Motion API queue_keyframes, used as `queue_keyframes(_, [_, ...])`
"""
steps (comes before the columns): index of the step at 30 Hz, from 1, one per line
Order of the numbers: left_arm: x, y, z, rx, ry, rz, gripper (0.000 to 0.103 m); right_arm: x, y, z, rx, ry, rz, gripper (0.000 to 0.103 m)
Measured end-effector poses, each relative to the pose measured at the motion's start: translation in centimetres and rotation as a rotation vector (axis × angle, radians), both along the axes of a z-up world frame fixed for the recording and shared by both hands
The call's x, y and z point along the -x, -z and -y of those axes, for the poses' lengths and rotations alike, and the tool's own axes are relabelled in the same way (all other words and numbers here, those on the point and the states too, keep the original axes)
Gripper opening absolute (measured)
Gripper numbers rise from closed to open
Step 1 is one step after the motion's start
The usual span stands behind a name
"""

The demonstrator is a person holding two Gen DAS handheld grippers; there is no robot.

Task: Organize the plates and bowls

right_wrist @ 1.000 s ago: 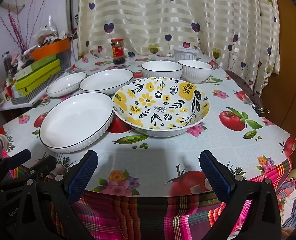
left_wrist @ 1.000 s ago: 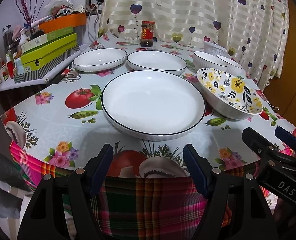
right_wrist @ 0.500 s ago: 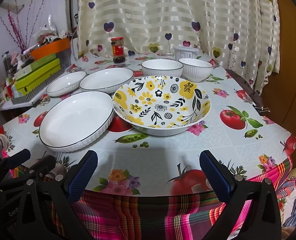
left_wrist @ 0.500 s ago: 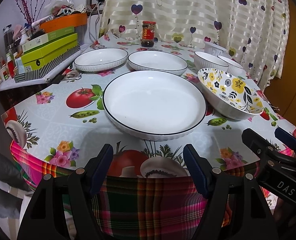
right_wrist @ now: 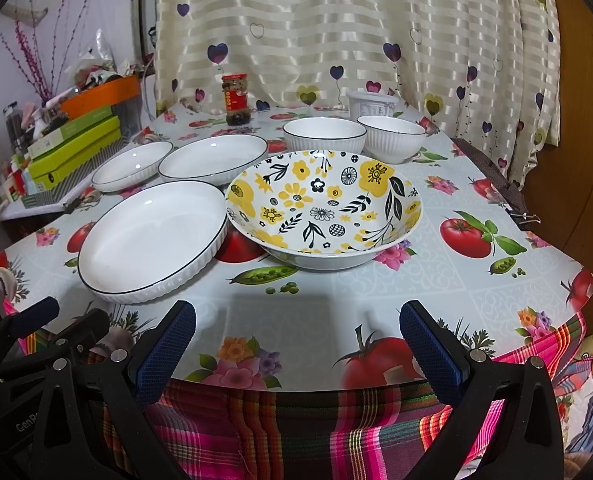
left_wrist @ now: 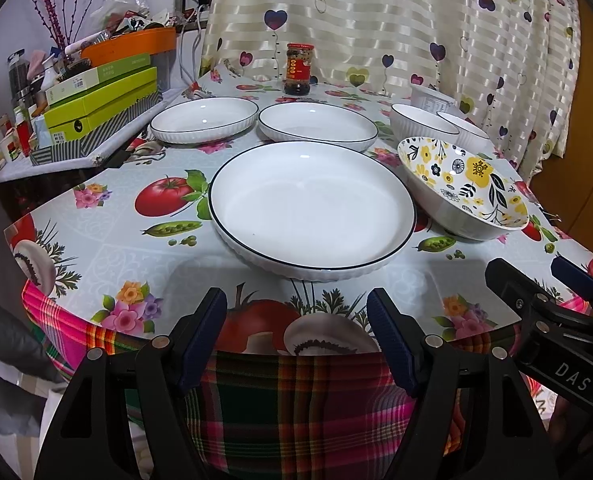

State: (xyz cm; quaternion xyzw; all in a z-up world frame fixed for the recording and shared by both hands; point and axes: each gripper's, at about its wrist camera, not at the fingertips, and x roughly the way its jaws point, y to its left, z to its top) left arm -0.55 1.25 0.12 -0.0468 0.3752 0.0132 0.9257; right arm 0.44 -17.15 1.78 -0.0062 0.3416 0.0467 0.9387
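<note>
a table point(left_wrist: 108, 256) covered in a glossy cloth printed with tomatoes, peas, mushrooms and flowers fills both views, with a pink and green plaid cloth hanging under its near edge. behind it hangs a cream striped curtain point(right_wrist: 336, 32) dotted with hearts, and a wooden door stands at the right. a side shelf at the left carries stacked green boxes point(left_wrist: 100, 100) and an orange tub point(left_wrist: 132, 42). a red-lidded jar point(left_wrist: 298, 69) stands at the back of the table.

a large white plate point(left_wrist: 312, 208) with a dark rim sits nearest the front. just beside it on the right is a floral bowl point(right_wrist: 324, 208) with yellow and black flowers. behind them lie two smaller white plates point(left_wrist: 204, 119) point(left_wrist: 317, 126) side by side, and further right two white ribbed bowls point(right_wrist: 324, 134) point(right_wrist: 392, 136) stand close together, with a white tub point(right_wrist: 372, 104) behind them.

the left gripper point(left_wrist: 296, 336) hovers level at the near table edge, facing the large plate, its jaws spread apart with nothing between them. the right gripper point(right_wrist: 294, 344) hovers alongside, facing the floral bowl, its jaws spread wider and likewise holding nothing. neither touches any dish.
</note>
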Motion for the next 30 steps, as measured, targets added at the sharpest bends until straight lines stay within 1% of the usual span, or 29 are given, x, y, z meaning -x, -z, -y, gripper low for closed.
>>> queue_keyframes(5, [0.1, -0.2, 0.0, -0.013, -0.001, 0.006, 0.073, 0.0, 0.0, 0.0, 0.000, -0.001, -0.001, 0.103])
queue_keyframes(8, [0.2, -0.3, 0.1, -0.035, -0.005, 0.015, 0.073, 0.0, 0.0, 0.0, 0.000, 0.000, 0.000, 0.103])
queue_keyframes(23, [-0.4, 0.0, 0.0, -0.021, 0.002, 0.003, 0.073, -0.3, 0.0, 0.0, 0.002, -0.001, -0.001, 0.103])
queue_keyframes(24, [-0.4, 0.0, 0.0, -0.017, 0.006, 0.004, 0.073, -0.3, 0.3, 0.1, 0.003, -0.001, -0.001, 0.103])
queue_keyframes(30, [-1.2, -0.1, -0.5, -0.011, 0.009, 0.015, 0.073, -0.3, 0.3, 0.1, 0.000, -0.009, 0.003, 0.103])
